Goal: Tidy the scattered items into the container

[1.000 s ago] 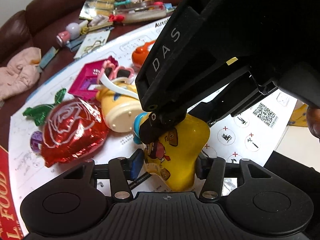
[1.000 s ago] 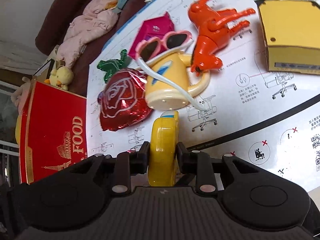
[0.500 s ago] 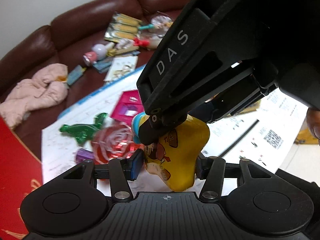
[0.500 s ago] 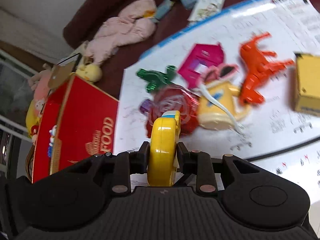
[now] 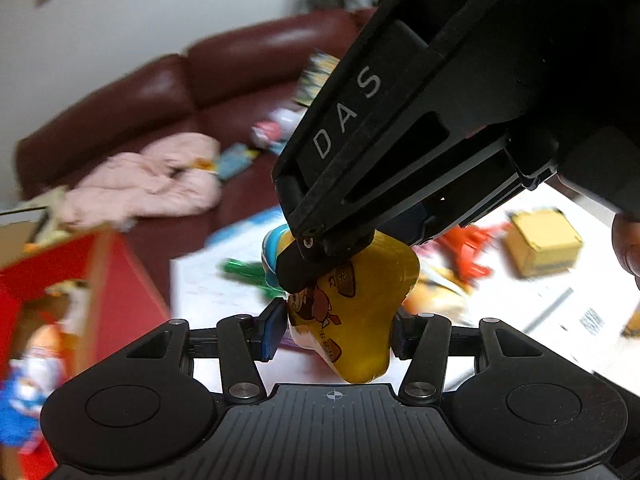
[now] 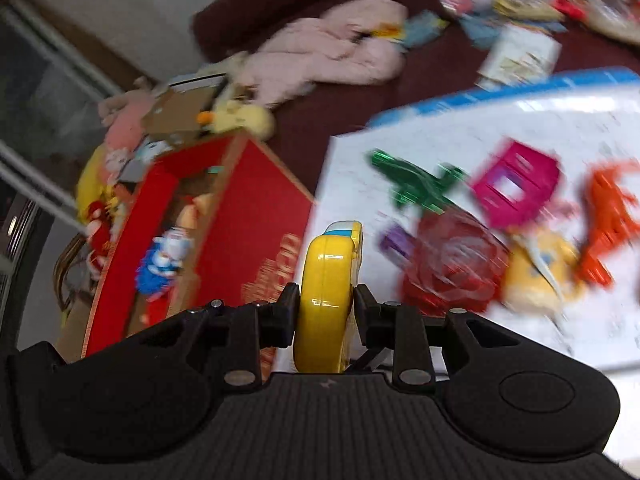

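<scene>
1. Step in hand: transport. Both grippers carry one yellow toy [image 5: 352, 312] clear of the white sheet [image 6: 500, 128], on the way to the red box [image 6: 248, 220].
2. Left gripper [image 5: 334, 324]: fingers clamped across the wide faces of the toy, one pad on each side.
3. Right gripper [image 6: 326, 312]: fingers clamped on the narrow rim of the same toy. In the left wrist view this gripper reaches in from above and grips the toy's upper end.
4. Container: the red box stands just beside the left edge of the sheet, open at the top. Figures and soft toys already lie inside.
5. Next move, as a judgement: bring the toy over the opening, lower it, then part both pairs of fingers together so that it drops flat.
6. Remaining items on the sheet: red foil rose [image 6: 452, 264], green foil piece [image 6: 416, 180], pink house-shaped piece [image 6: 516, 188], orange horse [image 6: 608, 220], yellow watering can [image 6: 540, 276] and a yellow carton [image 5: 544, 240] near the far edge.
7. Obstructions: the near wall of the box must be cleared. Contents already in the box limit free space.
8. Both views are motion-blurred; fine detail cannot be read.
</scene>
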A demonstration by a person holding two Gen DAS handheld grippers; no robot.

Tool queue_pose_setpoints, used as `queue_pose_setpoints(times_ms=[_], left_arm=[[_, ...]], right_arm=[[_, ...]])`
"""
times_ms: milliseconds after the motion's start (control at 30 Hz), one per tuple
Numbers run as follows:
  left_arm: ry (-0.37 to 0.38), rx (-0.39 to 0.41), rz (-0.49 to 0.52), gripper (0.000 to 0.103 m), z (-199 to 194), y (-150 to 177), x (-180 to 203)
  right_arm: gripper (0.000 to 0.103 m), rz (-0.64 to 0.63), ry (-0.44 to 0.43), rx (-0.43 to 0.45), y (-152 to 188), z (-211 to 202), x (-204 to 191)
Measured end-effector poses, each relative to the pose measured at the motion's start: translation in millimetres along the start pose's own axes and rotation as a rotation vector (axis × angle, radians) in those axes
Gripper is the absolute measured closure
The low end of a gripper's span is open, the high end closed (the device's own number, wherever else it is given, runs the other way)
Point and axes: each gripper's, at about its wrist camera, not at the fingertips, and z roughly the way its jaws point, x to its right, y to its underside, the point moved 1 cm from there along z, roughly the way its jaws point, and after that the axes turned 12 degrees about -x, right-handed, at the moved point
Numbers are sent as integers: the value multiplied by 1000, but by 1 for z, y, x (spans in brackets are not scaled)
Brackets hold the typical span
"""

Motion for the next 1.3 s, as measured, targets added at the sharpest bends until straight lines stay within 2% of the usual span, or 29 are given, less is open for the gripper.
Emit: queue_pose_setpoints(times_ms=[200,333,367,400,433,467,500,533,567,667,833,967,1300], left_arm=[[-144,29,-108,50,-43,-11,-90],[-216,2,-182,48,-62,-11,-153],[-224,-8,-205,44,-64,-13,-167],[-224,-18,-231,37,-65,-16,-186],[-234,-30,-250,25,-63,-19,-200],[-262,-39,-280,13,-62,-21,-213],[-301,-46,-307,8,-60,-22,-224],[-328,-53,-321,3,-59,-22,-234],[-338,-62,-335,3,-57,-20,-240],[-332,-99,-357,2,-48,-14,-247],[-391,-178,-293,0,-31,0,-241],[-389,-191,-273,0,-26,20,-232],[-409,-251,-316,0,-20,51,-228]], right_arm=[[69,-208,-65,-2,-50,18,-99],[68,-306,-111,-12,-79,46,-160],[67,-320,-121,-4,-88,55,-174],[65,-332,-123,10,-95,61,-184],[62,-352,-119,30,-103,69,-195],[42,-354,-103,55,-108,76,-201],[26,-343,-82,82,-112,81,-205],[26,-337,-70,99,-114,85,-206],[27,-338,-64,96,-115,90,-206],[27,-342,-58,45,-112,101,-196],[26,-360,-13,-14,-103,112,-186],[24,-363,11,-51,-99,118,-180],[18,-426,43,-129,-88,130,-177]])
